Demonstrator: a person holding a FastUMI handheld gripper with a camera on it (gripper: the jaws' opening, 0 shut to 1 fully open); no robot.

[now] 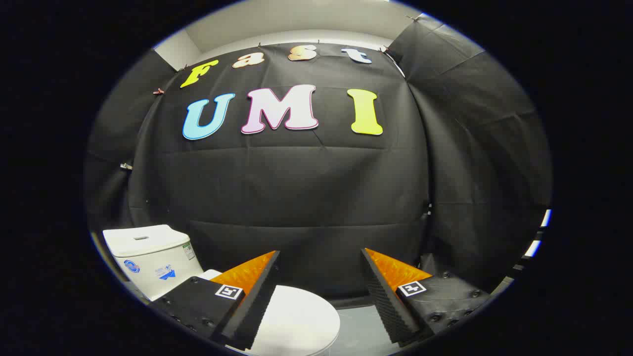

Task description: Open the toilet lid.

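A white toilet stands low on the left, its tank [151, 259] against the black cloth wall. Its white lid [296, 319] lies flat and closed, reaching out from the tank toward the right. My gripper [320, 254] hovers above the lid with its jaws wide apart and nothing between them. The left finger [247, 291], orange on top with a black ribbed pad, hangs over the lid's rear part. The right finger [395, 291] sits past the lid's rounded front edge, over the floor. Neither finger touches the lid.
Grey floor [358, 329] shows between the fingers, beyond the lid's front edge. Black cloth walls [306, 198] close the booth behind and on the right. The tank top carries a flush button [141, 238].
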